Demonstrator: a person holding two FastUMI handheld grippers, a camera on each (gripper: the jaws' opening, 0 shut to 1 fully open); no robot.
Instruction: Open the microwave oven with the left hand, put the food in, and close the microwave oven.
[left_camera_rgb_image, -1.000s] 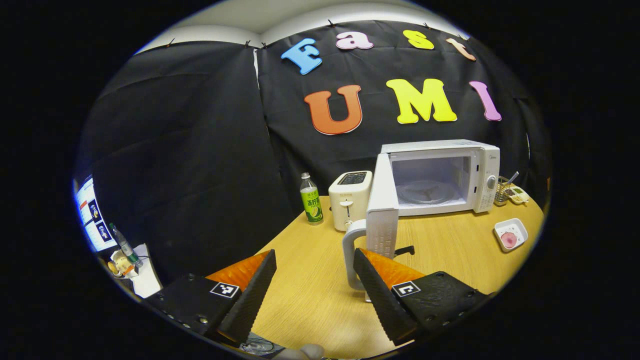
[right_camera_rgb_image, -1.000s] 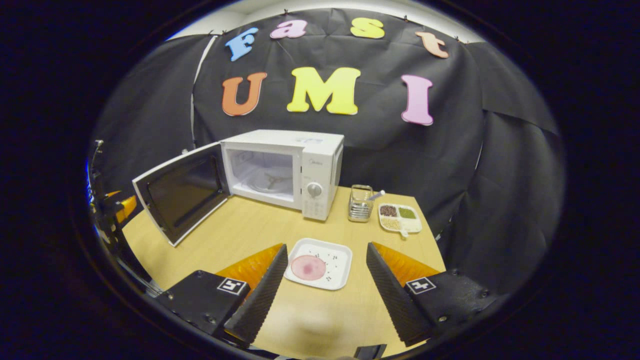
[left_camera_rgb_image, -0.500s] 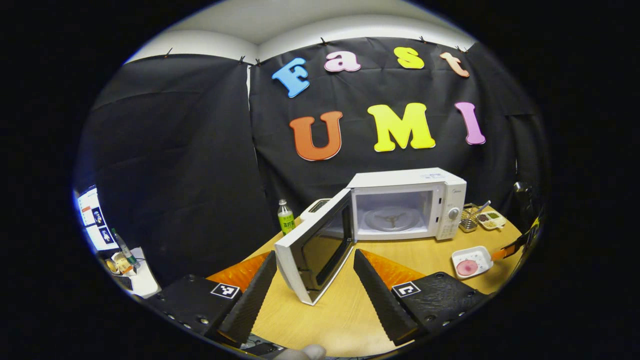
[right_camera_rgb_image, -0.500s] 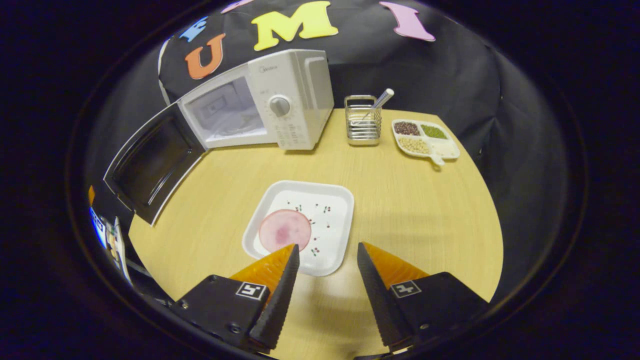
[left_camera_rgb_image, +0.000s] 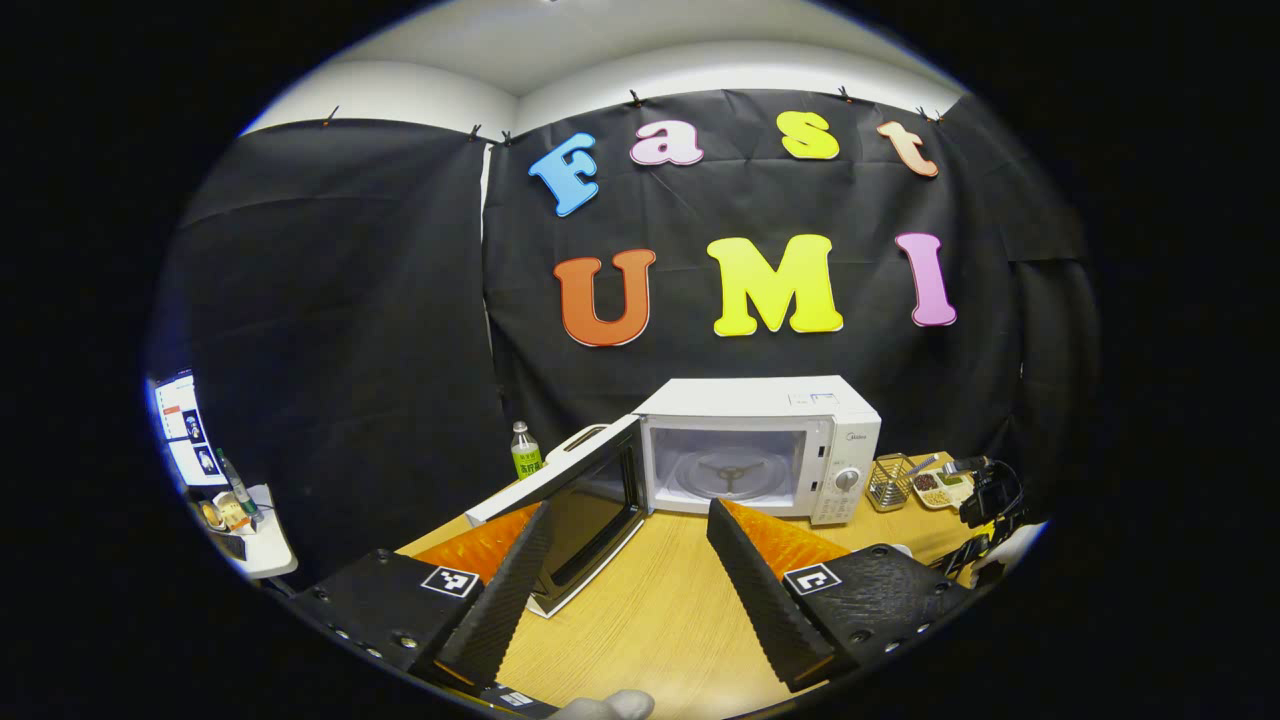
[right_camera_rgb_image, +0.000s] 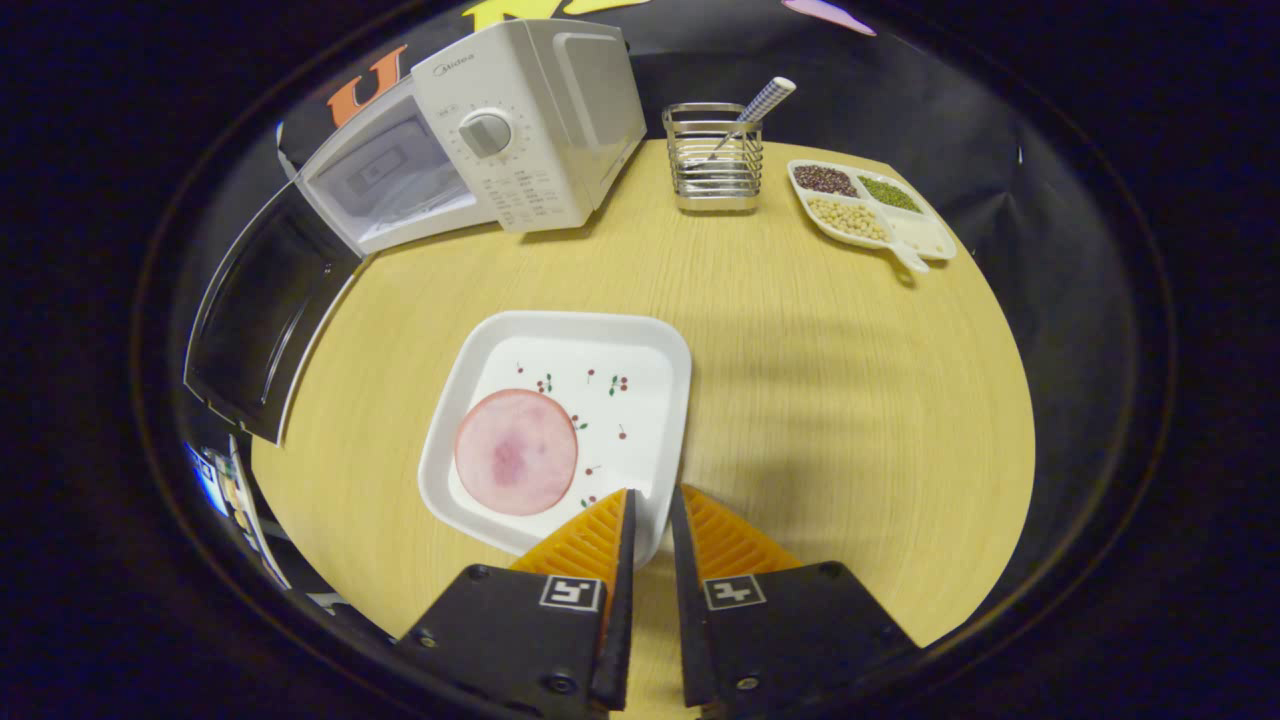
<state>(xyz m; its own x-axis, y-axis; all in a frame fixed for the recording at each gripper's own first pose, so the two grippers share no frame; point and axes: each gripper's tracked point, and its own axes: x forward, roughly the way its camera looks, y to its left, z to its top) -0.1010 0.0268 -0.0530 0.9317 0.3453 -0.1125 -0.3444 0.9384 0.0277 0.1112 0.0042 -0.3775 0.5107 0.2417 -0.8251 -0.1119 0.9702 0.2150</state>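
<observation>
I see the microwave (left_camera_rgb_image: 760, 450) at the bench's (right_camera_rgb_image: 800, 380) far side, door (left_camera_rgb_image: 570, 510) swung open. Left tongs (left_camera_rgb_image: 628, 570) spread apart, holding nothing. Right tongs (right_camera_rgb_image: 650, 530) nearly together over the near rim of the plate (right_camera_rgb_image: 640, 350) with the ham slice (right_camera_rgb_image: 516, 451); can't tell if they're gripping it.

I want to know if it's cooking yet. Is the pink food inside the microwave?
No, the pink food lies on the white plate on the table, out in front of the open microwave.

The microwave (right_camera_rgb_image: 520, 110) was white, the table (right_camera_rgb_image: 820, 400) pale wood, and the white plate (right_camera_rgb_image: 640, 380) bore red cherry sprigs under a pink slice (right_camera_rgb_image: 516, 452).
</observation>
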